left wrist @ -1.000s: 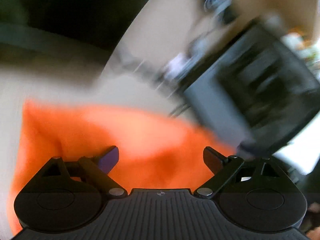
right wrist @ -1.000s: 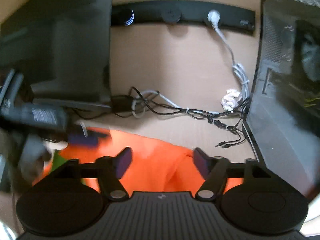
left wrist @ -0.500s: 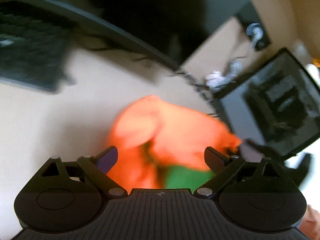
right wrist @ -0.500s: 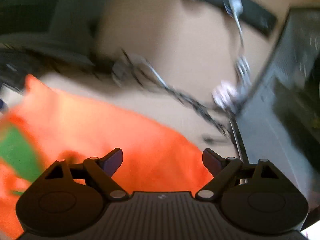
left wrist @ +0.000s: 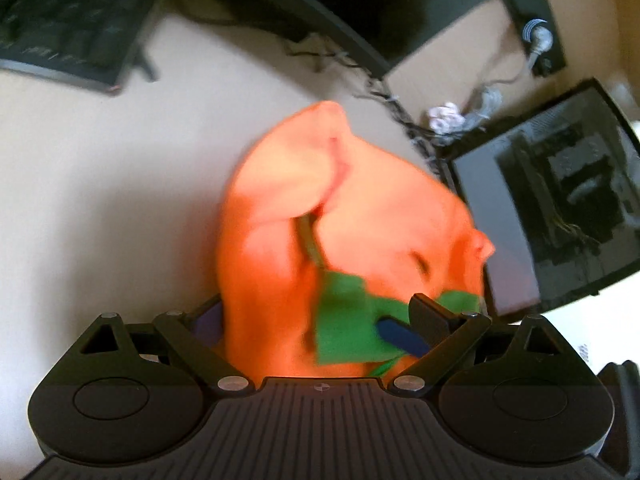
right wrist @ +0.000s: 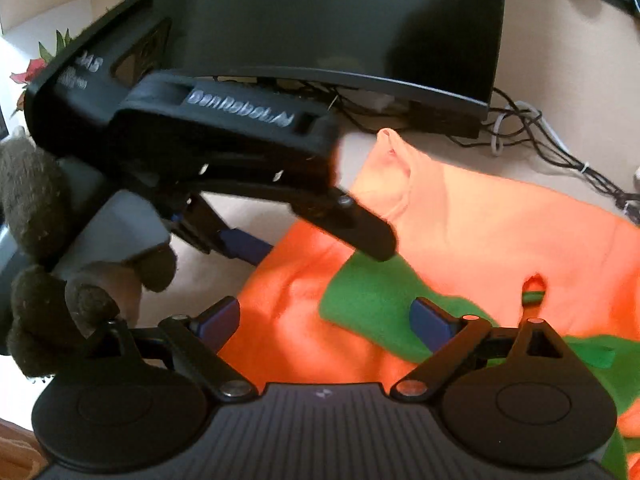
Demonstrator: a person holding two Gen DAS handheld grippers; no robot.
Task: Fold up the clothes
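Note:
An orange garment with green lining lies bunched on the beige desk. My left gripper is open, its fingers straddling the near edge of the cloth. The garment also shows in the right wrist view, spread flatter with a green patch. My right gripper is open just above the cloth. The left gripper appears in the right wrist view, its fingers at the garment's left edge, held by a gloved hand.
A monitor and its stand sit behind the garment. A keyboard lies at the far left. A tangle of cables and a glass-sided computer case stand to the right. A crumpled paper lies by the cables.
Both cameras have swung. The left gripper has closed in on the garment, which is now bunched higher between its fingers. The right gripper has turned left, bringing the left gripper into its view.

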